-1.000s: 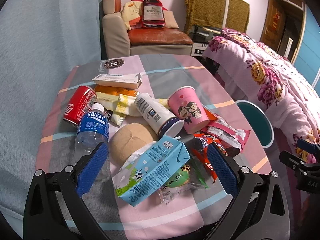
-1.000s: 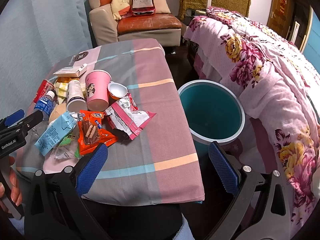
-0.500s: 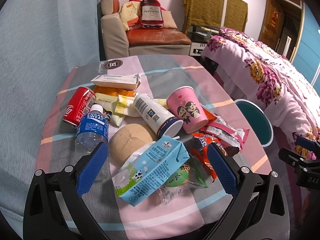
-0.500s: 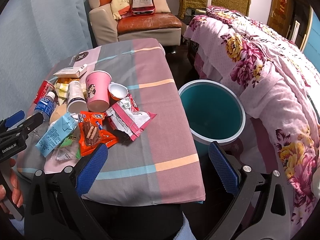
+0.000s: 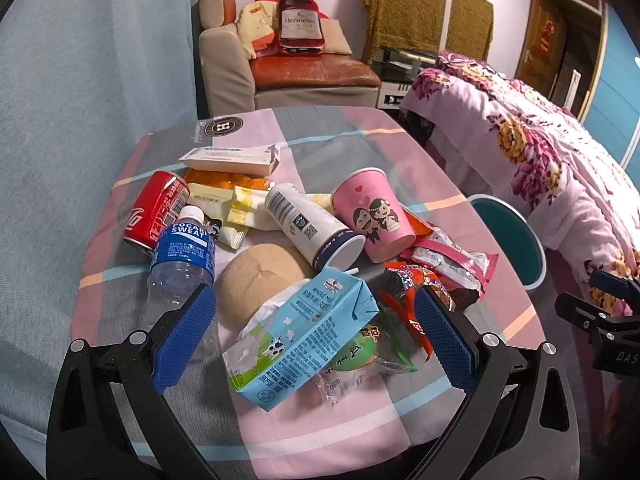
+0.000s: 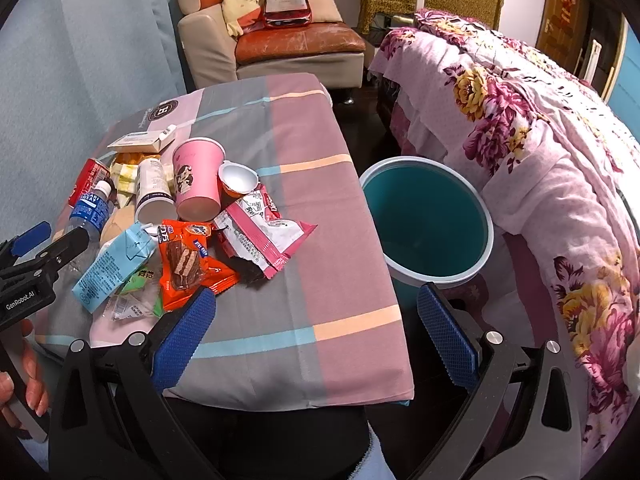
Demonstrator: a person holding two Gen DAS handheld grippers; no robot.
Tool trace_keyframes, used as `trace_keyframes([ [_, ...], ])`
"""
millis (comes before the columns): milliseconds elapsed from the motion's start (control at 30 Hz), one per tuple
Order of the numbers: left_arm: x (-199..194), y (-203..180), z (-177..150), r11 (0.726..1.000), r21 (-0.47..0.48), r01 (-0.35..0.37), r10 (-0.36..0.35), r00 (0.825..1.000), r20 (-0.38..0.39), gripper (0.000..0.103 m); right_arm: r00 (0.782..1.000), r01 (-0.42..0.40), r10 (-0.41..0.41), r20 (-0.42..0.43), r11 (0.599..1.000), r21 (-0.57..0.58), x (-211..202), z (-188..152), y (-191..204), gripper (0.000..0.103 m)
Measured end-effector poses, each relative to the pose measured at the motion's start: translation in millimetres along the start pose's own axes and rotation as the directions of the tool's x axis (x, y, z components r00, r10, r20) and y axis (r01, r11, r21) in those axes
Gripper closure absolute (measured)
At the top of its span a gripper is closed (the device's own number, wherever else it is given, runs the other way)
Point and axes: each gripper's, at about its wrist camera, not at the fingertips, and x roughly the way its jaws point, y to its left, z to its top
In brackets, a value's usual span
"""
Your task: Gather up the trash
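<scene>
A heap of trash covers the left part of the table (image 6: 320, 240): a blue milk carton (image 5: 304, 336), a Pocari Sweat bottle (image 5: 182, 256), a red cola can (image 5: 156, 208), a pink paper cup (image 5: 372, 216), a white tube-shaped cup (image 5: 312, 228), orange (image 6: 184, 264) and pink (image 6: 264, 232) snack wrappers. A teal bin (image 6: 428, 220) stands on the floor right of the table. My left gripper (image 5: 314, 340) is open, its fingers flanking the milk carton just above it. My right gripper (image 6: 316, 336) hangs open over the table's near right edge, holding nothing.
A bed with a floral pink cover (image 6: 540, 140) runs along the right, close to the bin. A sofa (image 6: 288, 48) with a large bottle-shaped cushion stands beyond the table. A blue-grey curtain (image 5: 80, 100) hangs on the left. A hand (image 6: 24, 380) holds the left gripper's handle.
Both views have shifted only slightly; the left gripper has crept a little closer to the pile. Both grippers remain open and no item has moved.
</scene>
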Motion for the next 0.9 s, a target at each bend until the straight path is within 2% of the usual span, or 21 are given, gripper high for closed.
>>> trace_keyframes([
  [900,7,1,-10,1.000,0.006,0.011,-0.011,1.000,-0.013,0.004,0.998,-0.021,0.020,-0.052,1.000,-0.007,14,2,12,0.006],
])
